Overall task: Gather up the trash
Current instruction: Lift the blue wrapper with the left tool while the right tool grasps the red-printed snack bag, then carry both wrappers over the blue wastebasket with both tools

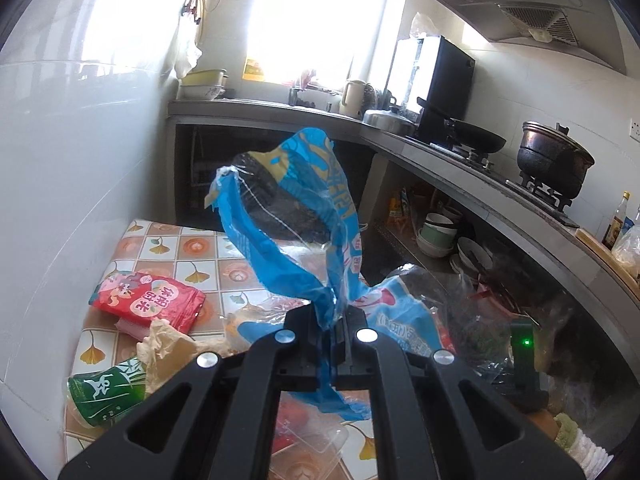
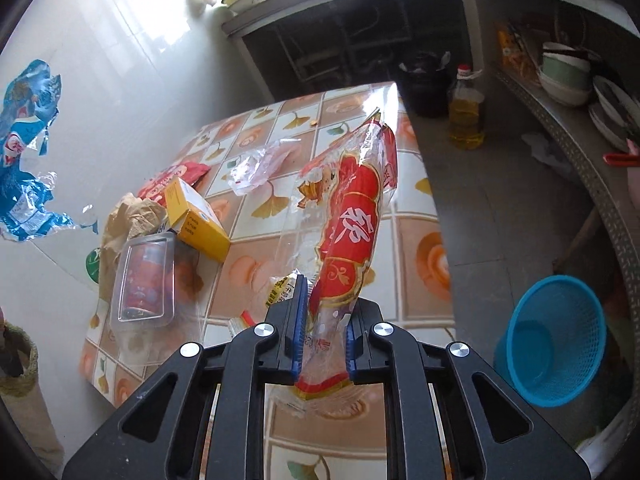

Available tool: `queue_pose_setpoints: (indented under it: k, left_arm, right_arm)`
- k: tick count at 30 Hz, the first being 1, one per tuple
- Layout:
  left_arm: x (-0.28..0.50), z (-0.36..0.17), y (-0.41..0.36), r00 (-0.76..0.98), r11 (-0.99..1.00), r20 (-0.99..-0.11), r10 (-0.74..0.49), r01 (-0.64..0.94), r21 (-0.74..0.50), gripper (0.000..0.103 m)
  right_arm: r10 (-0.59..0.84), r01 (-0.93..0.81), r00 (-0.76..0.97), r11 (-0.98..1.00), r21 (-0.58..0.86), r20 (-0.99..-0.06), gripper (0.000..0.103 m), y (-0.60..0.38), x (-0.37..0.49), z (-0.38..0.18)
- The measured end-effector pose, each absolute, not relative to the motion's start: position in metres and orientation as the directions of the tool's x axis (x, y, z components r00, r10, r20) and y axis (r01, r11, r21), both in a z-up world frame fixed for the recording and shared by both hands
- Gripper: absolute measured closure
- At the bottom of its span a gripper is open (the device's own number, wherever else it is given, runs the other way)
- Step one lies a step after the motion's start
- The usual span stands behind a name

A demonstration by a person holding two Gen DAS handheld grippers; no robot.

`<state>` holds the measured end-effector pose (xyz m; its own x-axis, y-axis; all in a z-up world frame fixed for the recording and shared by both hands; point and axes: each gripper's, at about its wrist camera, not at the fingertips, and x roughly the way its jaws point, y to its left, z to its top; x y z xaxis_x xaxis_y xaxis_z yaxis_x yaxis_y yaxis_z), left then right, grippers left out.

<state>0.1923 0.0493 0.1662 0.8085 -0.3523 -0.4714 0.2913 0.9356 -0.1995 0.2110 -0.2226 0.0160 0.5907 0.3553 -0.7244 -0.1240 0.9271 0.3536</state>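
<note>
My left gripper [image 1: 334, 316] is shut on a torn blue plastic wrapper [image 1: 288, 208], which hangs up in the air above the tiled table [image 1: 192, 248]. The same wrapper [image 2: 28, 160] shows at the left edge of the right wrist view. My right gripper [image 2: 324, 308] is shut on a red and clear plastic bag [image 2: 352, 216], lifted off the table [image 2: 416, 264]. On the table lie a red snack packet [image 1: 148, 300], a green cup [image 1: 108, 392], crumpled brown paper [image 2: 132, 212], a yellow box [image 2: 196, 216], a clear plastic container [image 2: 146, 280] and a clear wrapper [image 2: 260, 164].
A blue mesh waste basket [image 2: 552, 344] stands on the floor to the right of the table. An oil bottle [image 2: 466, 112] stands on the floor beyond the table. A low shelf with bowls [image 2: 564, 76] runs under the counter, where a black pot [image 1: 554, 160] sits on the stove. A white tiled wall borders the table's left side.
</note>
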Motion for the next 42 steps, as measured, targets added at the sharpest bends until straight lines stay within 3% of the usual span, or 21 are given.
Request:
queue_pose_setpoints:
  k: [6, 15, 23, 28, 40, 42]
  left_arm:
    - [0.202, 0.161, -0.019, 0.740, 0.897, -0.511, -0.438, 0.397, -0.194, 0.101]
    - [0.245, 0.100, -0.213, 0.516, 0.776, -0.670, -0.534, 0.613, -0.147, 0.101]
    - [0.289, -0.015, -0.385, 0.340, 0.694, -0.852, -0.399, 0.719, -0.039, 0.101]
    - [0.320, -0.098, -0.460, 0.163, 0.689, -0.941, -0.295, 0.719, -0.091, 0.101]
    - [0.347, -0.223, -0.518, -0.055, 0.753, -0.976, -0.211, 0.627, -0.198, 0.100]
    - [0.353, -0.234, -0.522, -0.074, 0.762, -0.976, -0.206, 0.613, -0.208, 0.094]
  right_arm:
    - [0.249, 0.049, 0.669, 0.926, 0.375, -0.701, 0.089, -0.293, 0.161, 0.016]
    - [0.080, 0.353, 0.667, 0.842, 0.409, -0.741, 0.089, -0.392, 0.095, -0.029]
    - [0.026, 0.482, 0.651, 0.757, 0.440, -0.759, 0.089, -0.436, 0.074, -0.068]
    - [0.036, 0.502, 0.645, 0.733, 0.459, -0.763, 0.089, -0.456, 0.083, -0.088]
    - [0.098, 0.599, 0.527, 0.662, 0.450, -0.844, 0.089, -0.489, 0.133, -0.179]
    - [0.094, 0.621, 0.495, 0.657, 0.427, -0.864, 0.088, -0.493, 0.140, -0.193]
